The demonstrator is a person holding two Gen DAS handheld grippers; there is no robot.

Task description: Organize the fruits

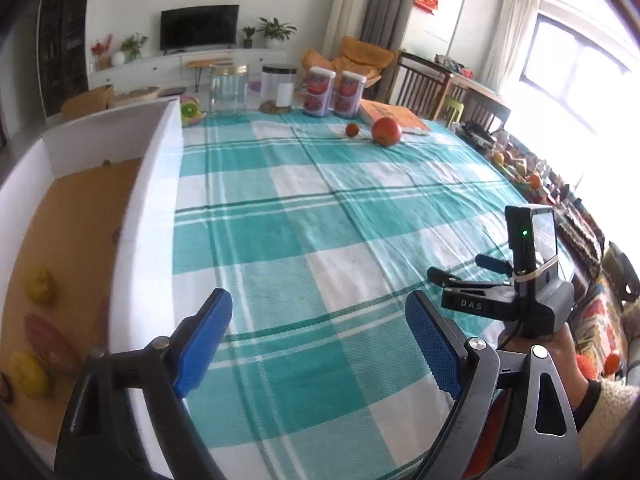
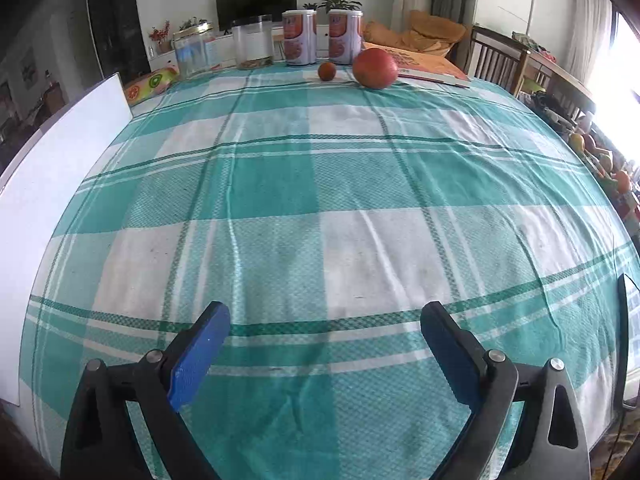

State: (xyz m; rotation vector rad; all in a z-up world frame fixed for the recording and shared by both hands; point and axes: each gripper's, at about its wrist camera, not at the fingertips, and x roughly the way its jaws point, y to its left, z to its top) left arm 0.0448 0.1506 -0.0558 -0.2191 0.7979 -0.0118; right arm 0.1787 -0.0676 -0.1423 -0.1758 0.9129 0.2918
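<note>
A large red fruit and a small red-orange fruit lie at the far end of the checked tablecloth. A white box with a brown floor stands at the left; inside it lie two yellow fruits and a reddish one. My left gripper is open and empty above the cloth beside the box wall. My right gripper is open and empty over the near cloth; its body shows in the left wrist view.
Two printed cans, a clear jar and a plastic tub stand along the far edge, with an orange book to their right. A fruit-print pouch lies by the box's far corner. Chairs stand at the right.
</note>
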